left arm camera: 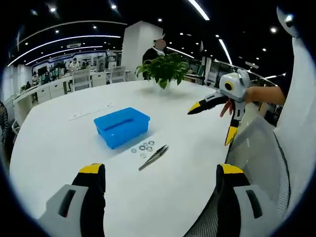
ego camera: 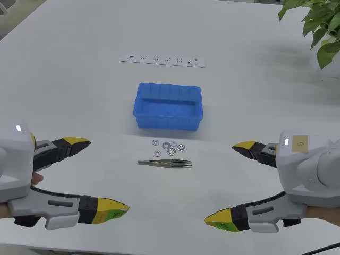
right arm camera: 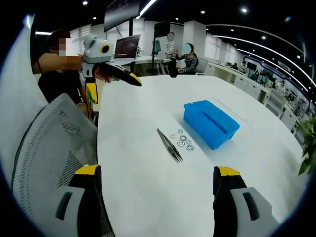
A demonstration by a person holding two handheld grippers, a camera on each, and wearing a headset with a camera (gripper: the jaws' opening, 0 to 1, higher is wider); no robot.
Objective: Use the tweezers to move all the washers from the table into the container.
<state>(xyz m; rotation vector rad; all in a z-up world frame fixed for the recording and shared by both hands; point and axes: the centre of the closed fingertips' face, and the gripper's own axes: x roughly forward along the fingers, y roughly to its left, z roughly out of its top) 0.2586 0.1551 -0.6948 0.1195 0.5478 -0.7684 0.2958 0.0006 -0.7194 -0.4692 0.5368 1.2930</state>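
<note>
The tweezers (ego camera: 164, 163) lie flat on the white table (ego camera: 79, 85), midway between my two grippers and a little farther out than their fingertips. Their long axis runs left to right across me, and the prongs seem to part at the right end. They are slim, bare, shiny metal, low to the surface and likely slippery to pinch. Just beyond them sits a loose cluster of small metal washers (ego camera: 169, 147), thin flat rings, some touching. Farther still stands the container (ego camera: 169, 106), a blue plastic rectangular tub with ribbed walls, empty as far as I can see. My left gripper (ego camera: 106, 174) and right gripper (ego camera: 220, 182) both hold their yellow-tipped jaws spread wide with nothing in them. Neither is clearly nearer, so I judge either could reach in sideways. A white power strip (ego camera: 162, 59) lies at the far side, and a leafy plant (ego camera: 319, 26) at the far right.
</note>
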